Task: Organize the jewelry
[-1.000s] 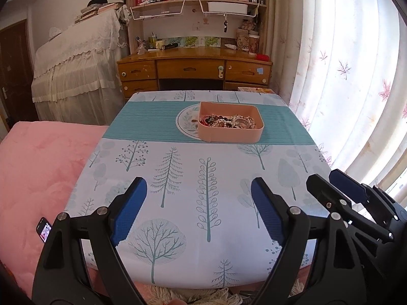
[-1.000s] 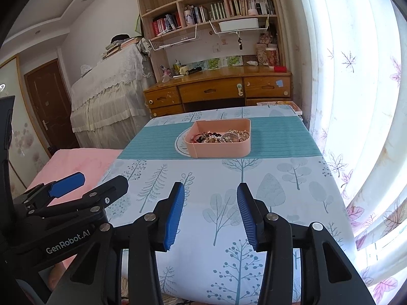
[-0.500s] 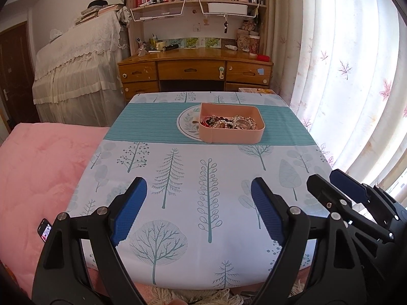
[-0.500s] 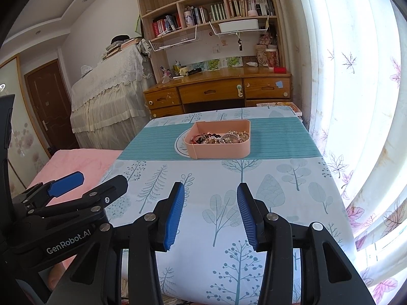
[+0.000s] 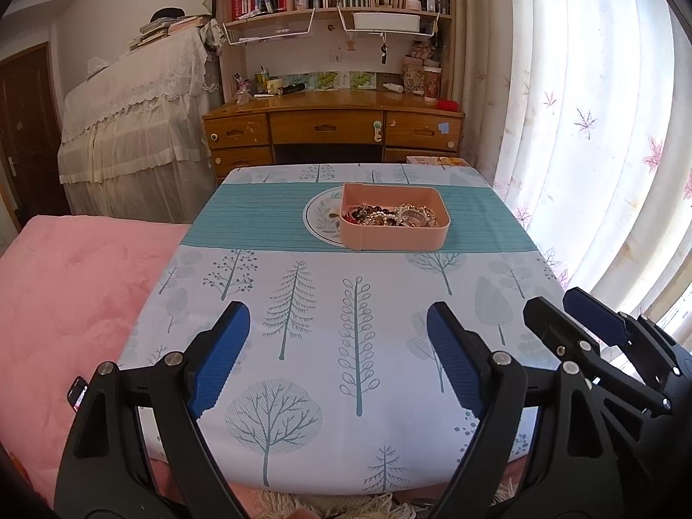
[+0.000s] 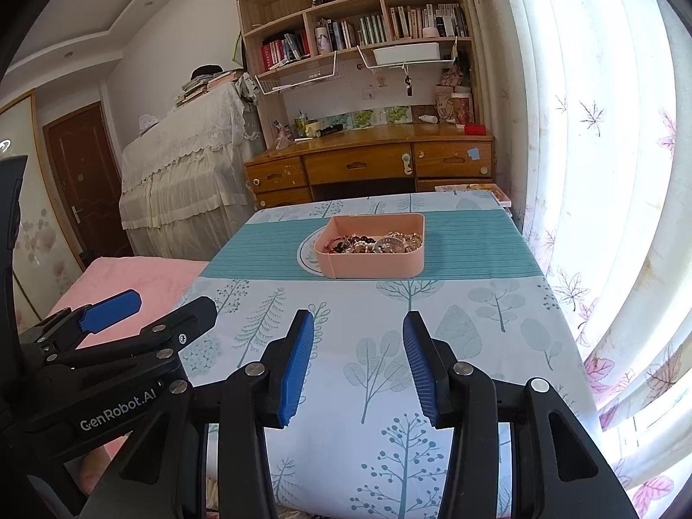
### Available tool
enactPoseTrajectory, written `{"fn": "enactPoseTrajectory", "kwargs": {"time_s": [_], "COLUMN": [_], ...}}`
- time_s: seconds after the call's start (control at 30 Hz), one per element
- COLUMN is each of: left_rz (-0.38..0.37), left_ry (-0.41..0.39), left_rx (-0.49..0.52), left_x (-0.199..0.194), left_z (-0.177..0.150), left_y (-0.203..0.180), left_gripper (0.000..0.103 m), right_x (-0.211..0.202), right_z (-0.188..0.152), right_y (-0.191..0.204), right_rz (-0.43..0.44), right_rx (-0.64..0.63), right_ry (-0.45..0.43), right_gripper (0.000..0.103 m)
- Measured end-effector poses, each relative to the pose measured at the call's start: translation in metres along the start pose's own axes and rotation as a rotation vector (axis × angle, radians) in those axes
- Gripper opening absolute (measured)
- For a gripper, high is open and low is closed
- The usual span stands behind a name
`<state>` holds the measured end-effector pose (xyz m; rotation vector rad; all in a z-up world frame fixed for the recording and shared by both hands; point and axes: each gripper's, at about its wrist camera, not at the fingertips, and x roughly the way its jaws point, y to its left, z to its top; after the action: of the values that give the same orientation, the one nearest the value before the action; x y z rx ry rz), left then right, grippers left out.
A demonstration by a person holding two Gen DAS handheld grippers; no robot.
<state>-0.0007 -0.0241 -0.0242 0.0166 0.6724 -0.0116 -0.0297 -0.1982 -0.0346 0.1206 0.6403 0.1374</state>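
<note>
Left black gripper with blue pads (image 5: 337,346): jaws wide apart, holding nothing, above the near edge of the tree-print tablecloth (image 5: 389,302). Right black gripper with blue pads (image 6: 357,363): jaws partly apart, narrower than the left, empty, touching nothing. Pink rectangular plastic tray (image 5: 391,238) of tangled bead and metal jewelry (image 5: 389,215): on the teal band toward the cloth's far edge, overlapping a round leaf-print plate (image 5: 320,216).

**One tray, one plate, two grippers**

One pink tray (image 5: 394,233) holding a tangle of jewelry (image 5: 389,215), pieces too jumbled to count. One plate (image 5: 322,216). Two grippers: left gripper (image 5: 333,346), right gripper (image 6: 358,357). One table (image 5: 302,324).
</note>
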Motion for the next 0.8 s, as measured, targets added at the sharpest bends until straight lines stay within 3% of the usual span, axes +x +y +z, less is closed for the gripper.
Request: {"fn": "enactPoseTrajectory", "kwargs": {"time_s": [0.8], "left_rz": [0.002], "left_ry": [0.022], "left_rx": [0.005], "left_x": [0.0050], "left_z": [-0.0083], "left_y": [0.0008], "left_gripper": [0.082], "right_x": [0.0039], "right_z": [-0.0011], "right_y": [-0.0004], "right_rz": [0.000], "right_rx": [0.002], "right_ry": [0.005], "right_gripper": [0.044]}}
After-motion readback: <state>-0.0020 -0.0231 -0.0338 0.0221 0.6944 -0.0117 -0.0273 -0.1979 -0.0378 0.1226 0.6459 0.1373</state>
